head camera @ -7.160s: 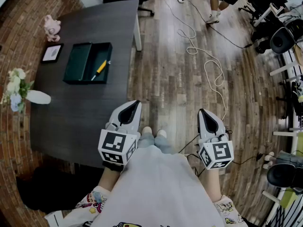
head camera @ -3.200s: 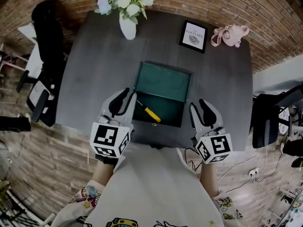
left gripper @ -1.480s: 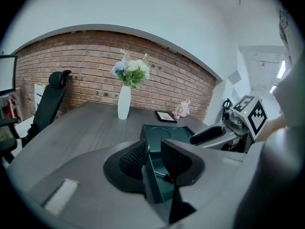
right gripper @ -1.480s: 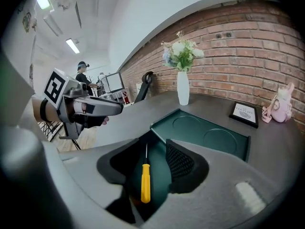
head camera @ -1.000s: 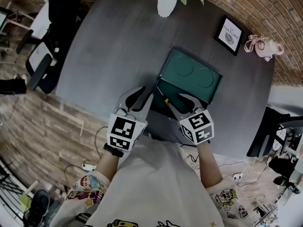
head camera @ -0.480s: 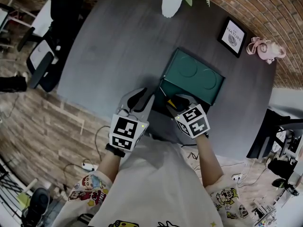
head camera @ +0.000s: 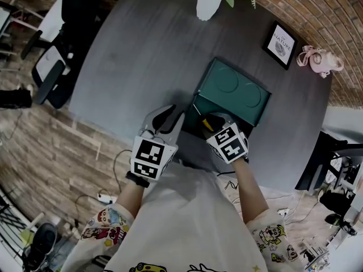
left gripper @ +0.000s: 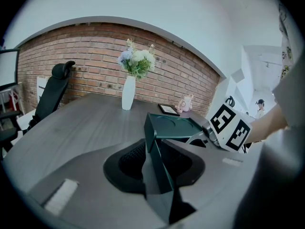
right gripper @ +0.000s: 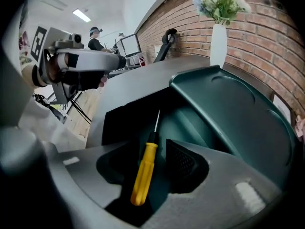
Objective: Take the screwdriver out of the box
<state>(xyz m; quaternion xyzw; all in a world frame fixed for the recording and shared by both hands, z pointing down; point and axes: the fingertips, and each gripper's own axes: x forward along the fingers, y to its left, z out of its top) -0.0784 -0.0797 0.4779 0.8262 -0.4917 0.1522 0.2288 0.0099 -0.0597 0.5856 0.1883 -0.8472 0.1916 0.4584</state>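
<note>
From where I stood, the grasp was about to happen. The left gripper (head camera: pixel 168 117) was pinched on the near wall of the green box (head camera: pixel 232 89), steadying it on the table (head camera: pixel 142 50). The right gripper (right gripper: pixel 148 162) reached inside, its jaws spread to either side of the yellow handle of the screwdriver (right gripper: pixel 141 180), which lay on the box floor. Next, I reckoned, it needed to squeeze the handle, then lift clear of the walls.
</note>
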